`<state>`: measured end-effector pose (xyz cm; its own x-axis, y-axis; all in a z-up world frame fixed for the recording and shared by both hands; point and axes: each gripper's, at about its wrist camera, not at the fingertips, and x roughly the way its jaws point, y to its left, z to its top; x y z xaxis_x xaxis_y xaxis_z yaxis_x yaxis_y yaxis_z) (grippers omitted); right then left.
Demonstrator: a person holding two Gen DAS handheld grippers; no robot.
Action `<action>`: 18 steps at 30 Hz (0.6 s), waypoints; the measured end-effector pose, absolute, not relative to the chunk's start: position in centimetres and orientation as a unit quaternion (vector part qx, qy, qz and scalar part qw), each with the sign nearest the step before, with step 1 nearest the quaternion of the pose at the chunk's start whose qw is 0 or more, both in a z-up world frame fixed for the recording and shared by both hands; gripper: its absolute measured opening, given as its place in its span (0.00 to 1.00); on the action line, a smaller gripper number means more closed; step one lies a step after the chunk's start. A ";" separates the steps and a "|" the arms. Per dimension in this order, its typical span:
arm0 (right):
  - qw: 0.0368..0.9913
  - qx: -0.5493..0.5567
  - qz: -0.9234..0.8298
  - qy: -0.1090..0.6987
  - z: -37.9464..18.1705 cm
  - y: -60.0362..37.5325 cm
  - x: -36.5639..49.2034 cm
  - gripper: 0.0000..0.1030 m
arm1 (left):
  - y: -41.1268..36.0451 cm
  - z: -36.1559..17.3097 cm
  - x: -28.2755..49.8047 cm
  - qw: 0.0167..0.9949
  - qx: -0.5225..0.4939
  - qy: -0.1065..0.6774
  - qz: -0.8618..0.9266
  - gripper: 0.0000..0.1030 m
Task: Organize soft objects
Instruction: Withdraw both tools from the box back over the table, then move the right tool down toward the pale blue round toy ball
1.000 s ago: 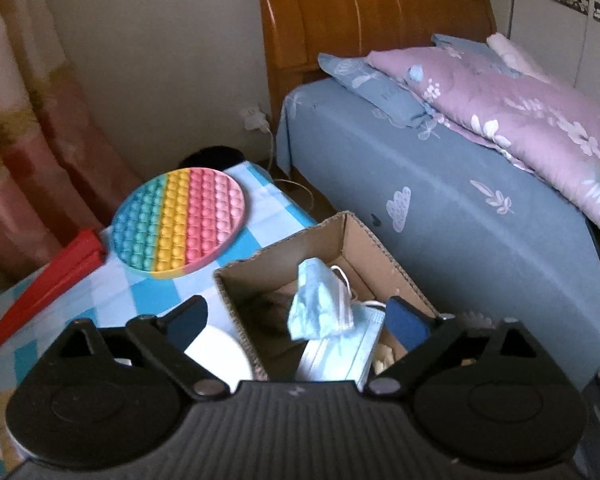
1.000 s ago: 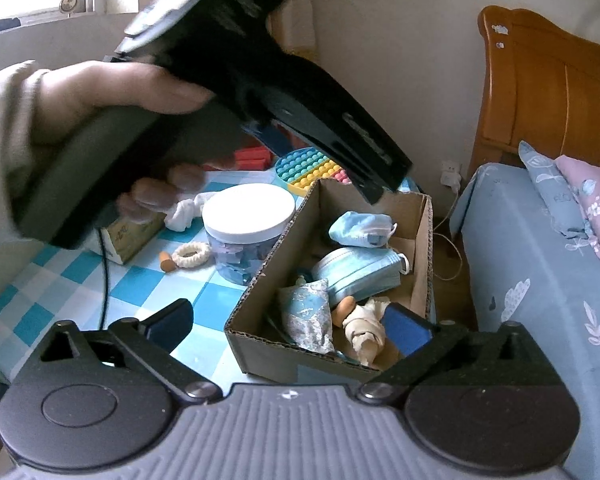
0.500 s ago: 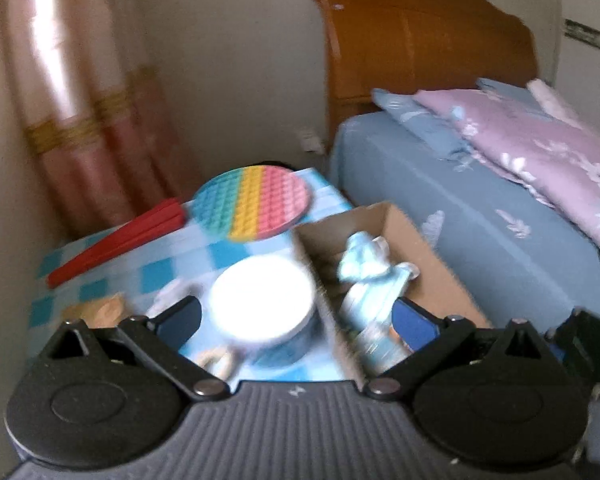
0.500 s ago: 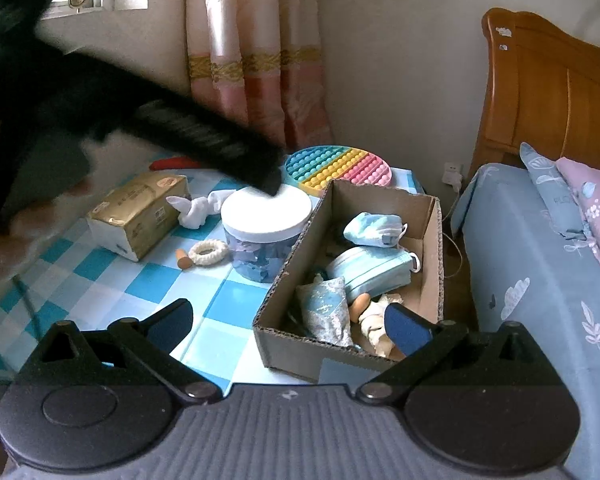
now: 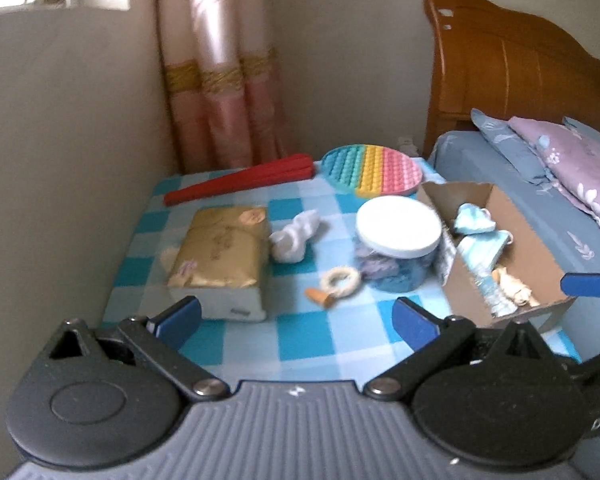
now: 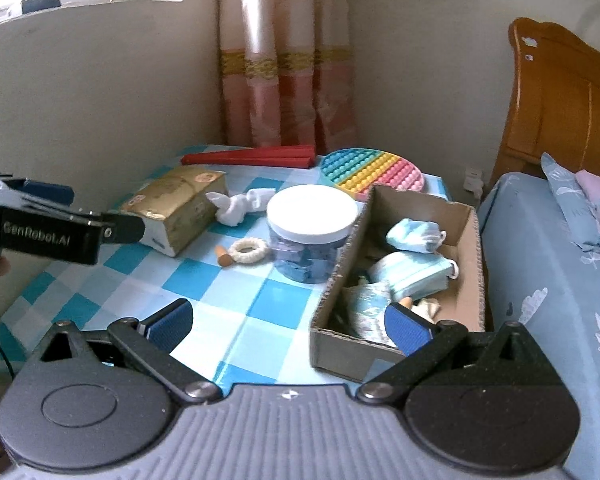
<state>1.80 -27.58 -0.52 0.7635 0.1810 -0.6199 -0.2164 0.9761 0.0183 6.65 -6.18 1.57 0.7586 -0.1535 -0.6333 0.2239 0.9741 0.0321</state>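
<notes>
While both grippers are hovering wide open and holding nothing, the checkered tablecloth [image 6: 236,320] is lying flat under everything. The corrugated cardboard box [image 6: 466,248] at its right edge is containing 2 crumpled pleated face masks [image 6: 414,236]. Left of it, a round clear jar [image 6: 310,236] is standing, then a glossy gold tissue pack [image 6: 176,204], a knotted white cloth [image 5: 296,236], a knitted ring [image 5: 342,280]. Left gripper [image 5: 296,318], right gripper [image 6: 286,322].

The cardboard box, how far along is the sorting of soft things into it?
Partly done. The cardboard box already holds blue face masks and other soft bits. In hand: nothing; the left gripper and right gripper are both open and empty. Left on the checked tablecloth: the white cloth, and probably the crocheted ring.
</notes>
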 end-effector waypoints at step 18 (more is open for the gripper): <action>0.926 -0.060 0.131 0.349 -1.2 -23.4 5.2 1.00 | -1.3 -2.6 7.8 0.937 0.025 0.335 -0.096 0.98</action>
<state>5.19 -23.40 -1.21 0.7223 0.2003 -0.6620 -0.2834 0.9588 -0.0191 7.78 -1.25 -2.56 0.7565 -0.1630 -0.6333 0.1970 0.9803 -0.0169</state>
